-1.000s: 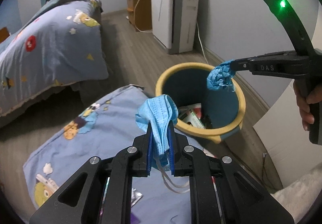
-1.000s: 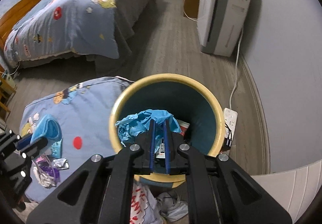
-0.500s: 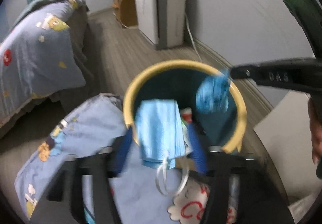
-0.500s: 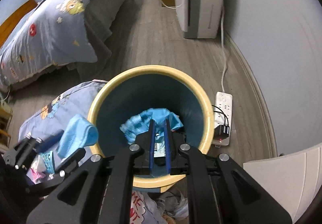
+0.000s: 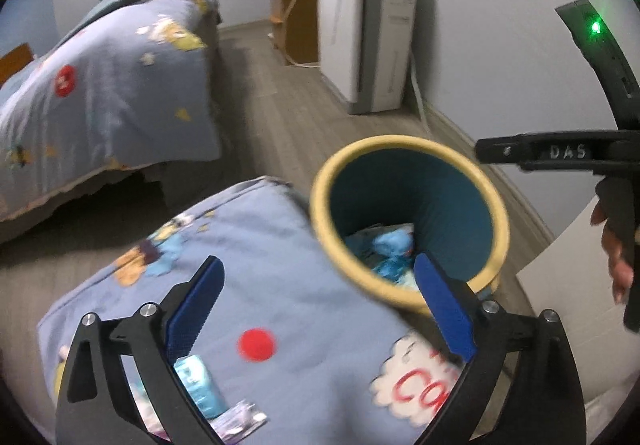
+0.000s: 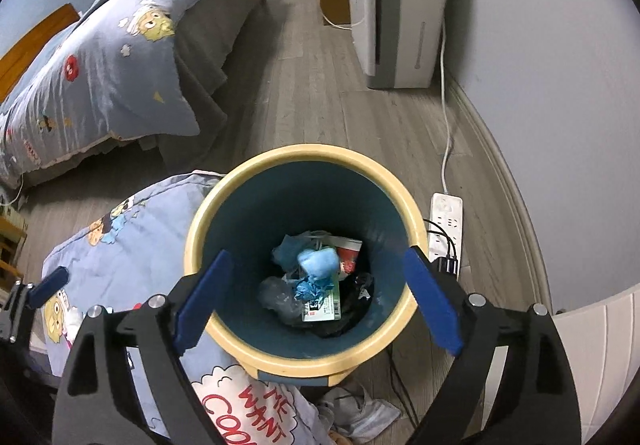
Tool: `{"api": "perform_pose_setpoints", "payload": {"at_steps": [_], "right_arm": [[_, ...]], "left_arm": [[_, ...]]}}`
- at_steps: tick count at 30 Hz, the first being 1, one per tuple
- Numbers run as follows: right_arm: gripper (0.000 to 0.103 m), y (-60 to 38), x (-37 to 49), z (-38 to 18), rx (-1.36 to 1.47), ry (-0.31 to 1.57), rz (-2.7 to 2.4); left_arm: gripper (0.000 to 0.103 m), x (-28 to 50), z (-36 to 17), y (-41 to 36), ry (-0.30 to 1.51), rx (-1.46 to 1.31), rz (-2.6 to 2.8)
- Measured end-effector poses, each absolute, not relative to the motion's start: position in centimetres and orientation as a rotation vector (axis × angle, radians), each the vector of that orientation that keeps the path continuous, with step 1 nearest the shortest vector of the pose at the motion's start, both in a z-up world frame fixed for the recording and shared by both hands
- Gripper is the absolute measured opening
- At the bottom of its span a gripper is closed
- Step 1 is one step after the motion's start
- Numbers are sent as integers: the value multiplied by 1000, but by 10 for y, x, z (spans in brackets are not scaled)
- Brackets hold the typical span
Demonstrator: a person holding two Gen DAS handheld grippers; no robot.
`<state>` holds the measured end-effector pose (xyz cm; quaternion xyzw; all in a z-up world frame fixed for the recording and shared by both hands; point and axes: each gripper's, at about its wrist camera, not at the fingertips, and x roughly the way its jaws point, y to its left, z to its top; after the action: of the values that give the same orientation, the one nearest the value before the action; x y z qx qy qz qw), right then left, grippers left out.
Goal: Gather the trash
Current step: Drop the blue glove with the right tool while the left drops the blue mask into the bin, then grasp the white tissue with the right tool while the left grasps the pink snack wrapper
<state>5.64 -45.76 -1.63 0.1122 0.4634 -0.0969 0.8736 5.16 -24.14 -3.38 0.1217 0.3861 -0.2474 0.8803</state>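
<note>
Left gripper [image 5: 318,285]: jaws spread wide, holding nothing. We held a blue face mask here a second ago; it is gone from the pads, and the view is blurred.

Right gripper [image 6: 314,293]: jaws likewise wide apart and empty, hanging over the mouth of the bin. The crumpled blue paper we pinched a second ago has left it.

Loose wrappers [image 5: 200,393]: small packets lying on the cartoon-print cushion [image 5: 280,253] under our left fingers, not yet collected. We cannot tell what they are.

Trash bin [image 6: 304,155]: yellow rim, teal inside, standing on the floor against the cushion.

Face mask [image 6: 320,261]: now at the bottom of the bin, on top of the heap.

Blue paper [image 6: 316,287]: crumpled, touching the mask, resting on a printed carton [image 6: 326,305] among older rubbish.

Judgement: both drops have landed inside, so that pair is done and both hands are free for the wrappers.

Power strip [image 6: 446,221]: on the floor just beyond the bin.

Air purifier [image 6: 394,5]: against the far wall.

Bed [image 6: 120,57]: farther left, patterned quilt.
</note>
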Motion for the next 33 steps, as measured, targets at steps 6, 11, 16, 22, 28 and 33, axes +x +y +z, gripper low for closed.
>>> {"api": "perform_pose_setpoints", "payload": {"at_steps": [6, 11, 16, 22, 28, 33], "right_arm": [[92, -428, 56, 2, 213, 932, -150], [97, -388, 55, 20, 167, 893, -88], [97, -347, 56, 31, 101, 873, -35], [97, -295, 54, 33, 27, 863, 38], [97, -239, 51, 14, -67, 888, 128], [97, -201, 47, -5, -145, 922, 196]], "left_arm": [[95, 42, -9, -171, 791, 251, -407], [96, 34, 20, -103, 782, 208, -286], [96, 21, 39, -47, 770, 165, -200], [97, 2, 37, 16, 776, 53, -94], [97, -5, 24, 58, 791, -15, -22], [97, -3, 10, 72, 827, -24, -17]]}}
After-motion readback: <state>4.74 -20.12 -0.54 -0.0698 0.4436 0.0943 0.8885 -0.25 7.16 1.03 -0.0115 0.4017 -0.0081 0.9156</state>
